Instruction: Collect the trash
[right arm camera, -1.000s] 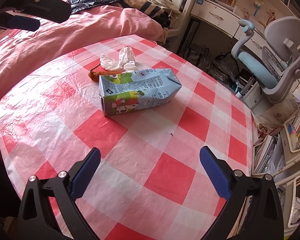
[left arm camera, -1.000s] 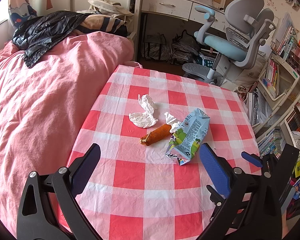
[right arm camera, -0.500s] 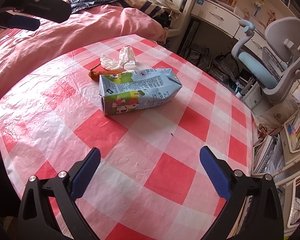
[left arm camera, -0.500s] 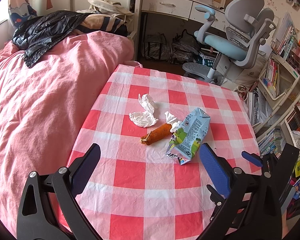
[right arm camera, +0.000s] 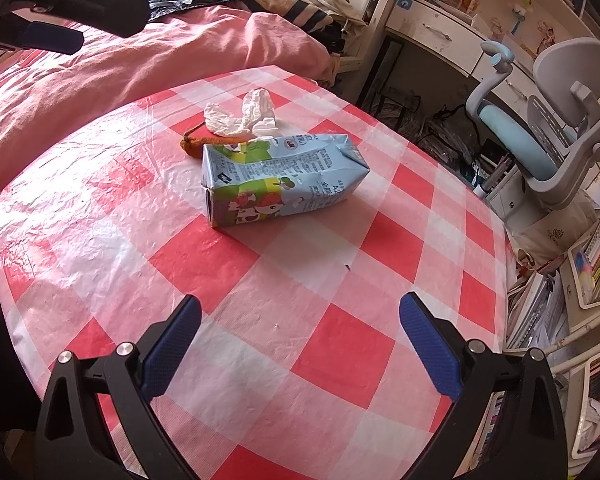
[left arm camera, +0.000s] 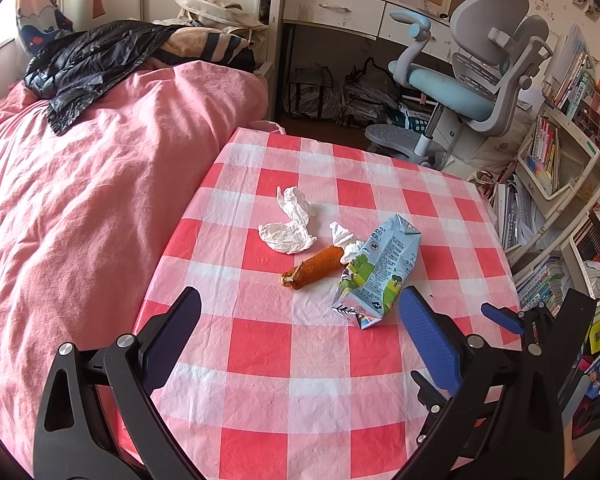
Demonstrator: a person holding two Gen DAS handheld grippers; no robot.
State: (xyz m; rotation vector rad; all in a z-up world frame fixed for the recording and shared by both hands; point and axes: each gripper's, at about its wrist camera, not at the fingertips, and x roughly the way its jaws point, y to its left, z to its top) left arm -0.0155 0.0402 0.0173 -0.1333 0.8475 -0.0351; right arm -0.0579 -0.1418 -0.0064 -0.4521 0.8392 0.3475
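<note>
A crushed light-blue milk carton (left arm camera: 378, 270) (right arm camera: 280, 178) lies on its side on the red-and-white checked table (left arm camera: 260, 344) (right arm camera: 340, 344). An orange carrot piece (left arm camera: 312, 267) (right arm camera: 204, 145) lies beside it. Crumpled white tissues (left arm camera: 290, 224) (right arm camera: 242, 114) lie just beyond. My left gripper (left arm camera: 300, 320) is open and empty, above the table's near side. My right gripper (right arm camera: 300, 320) is open and empty, short of the carton. The right gripper also shows at the right edge of the left wrist view (left arm camera: 540, 320).
A bed with a pink cover (left arm camera: 80, 200) borders the table's left side, with a black jacket (left arm camera: 92, 64) on it. A grey-and-blue office chair (left arm camera: 472, 80), a white desk (left arm camera: 340, 8) and bookshelves (left arm camera: 560, 200) stand beyond and to the right.
The left gripper's view has shifted slightly, with the trash a little lower in frame. The right gripper's view is nearly unchanged. Nothing was taken hold of.
</note>
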